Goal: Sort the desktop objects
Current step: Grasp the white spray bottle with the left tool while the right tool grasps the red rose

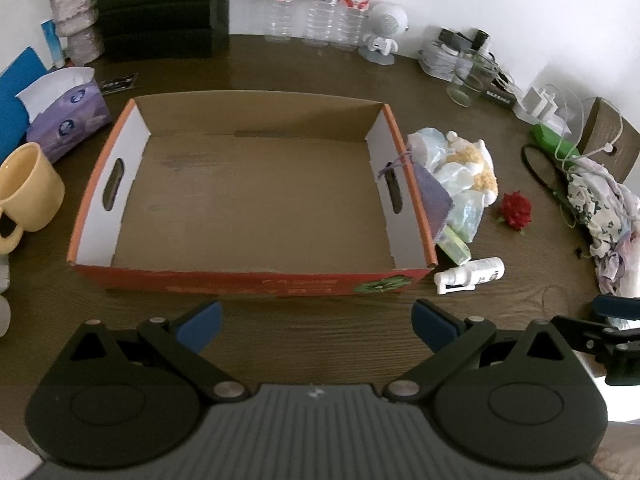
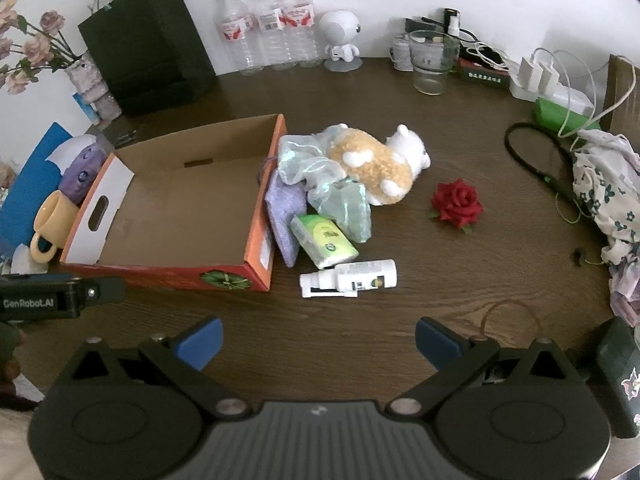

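An empty orange cardboard box stands on the dark wooden table. Right of it lie a plush toy, a sheer pale-green cloth, a purple pouch, a green tissue pack, a white spray bottle and a red rose. My left gripper is open and empty just in front of the box. My right gripper is open and empty, just in front of the spray bottle.
A yellow mug and purple tissue box stand left of the box. Water bottles, a white figurine, a glass, a black bag, chargers and a floral cloth line the back and right.
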`<state>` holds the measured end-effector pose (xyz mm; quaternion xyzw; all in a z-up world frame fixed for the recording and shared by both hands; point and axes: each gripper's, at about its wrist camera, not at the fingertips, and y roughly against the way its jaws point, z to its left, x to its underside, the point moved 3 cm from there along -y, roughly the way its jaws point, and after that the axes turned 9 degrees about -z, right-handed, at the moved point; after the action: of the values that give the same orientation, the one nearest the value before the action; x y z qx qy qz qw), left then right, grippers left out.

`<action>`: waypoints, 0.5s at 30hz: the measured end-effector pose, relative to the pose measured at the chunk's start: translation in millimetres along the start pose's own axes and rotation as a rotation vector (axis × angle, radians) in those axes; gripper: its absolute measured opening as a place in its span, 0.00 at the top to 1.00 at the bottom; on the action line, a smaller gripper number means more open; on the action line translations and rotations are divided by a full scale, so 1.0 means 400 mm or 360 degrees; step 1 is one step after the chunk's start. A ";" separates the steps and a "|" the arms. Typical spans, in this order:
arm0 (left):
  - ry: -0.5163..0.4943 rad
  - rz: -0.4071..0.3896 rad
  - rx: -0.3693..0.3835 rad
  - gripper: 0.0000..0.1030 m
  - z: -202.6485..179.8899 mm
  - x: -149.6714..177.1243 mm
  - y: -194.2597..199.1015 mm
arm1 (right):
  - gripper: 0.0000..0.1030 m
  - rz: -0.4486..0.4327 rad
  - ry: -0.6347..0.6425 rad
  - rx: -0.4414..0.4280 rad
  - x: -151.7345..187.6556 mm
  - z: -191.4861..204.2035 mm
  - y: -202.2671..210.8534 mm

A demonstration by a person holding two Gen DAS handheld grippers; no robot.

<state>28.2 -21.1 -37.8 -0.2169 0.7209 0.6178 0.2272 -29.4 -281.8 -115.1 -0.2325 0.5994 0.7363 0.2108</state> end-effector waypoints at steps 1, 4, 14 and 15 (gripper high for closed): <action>-0.0006 0.0001 0.0004 0.00 -0.008 0.000 -0.003 | 0.00 0.0000 -0.0003 0.0003 0.000 -0.006 0.001; -0.0023 0.0002 0.0022 0.00 -0.035 0.001 -0.011 | 0.00 0.0002 -0.0013 0.0012 0.004 -0.028 0.002; -0.0117 -0.0006 0.0077 0.00 -0.155 0.011 -0.051 | 0.00 -0.0077 -0.0011 -0.0023 -0.003 -0.121 -0.003; -0.0132 -0.0010 0.0083 0.00 -0.168 0.012 -0.054 | 0.00 -0.0090 -0.0017 -0.0029 -0.005 -0.134 -0.005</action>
<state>33.1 -90.6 -48.8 -0.1874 0.7261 0.6064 0.2643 -21.8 -334.2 -124.8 -0.2474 0.5846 0.7368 0.2325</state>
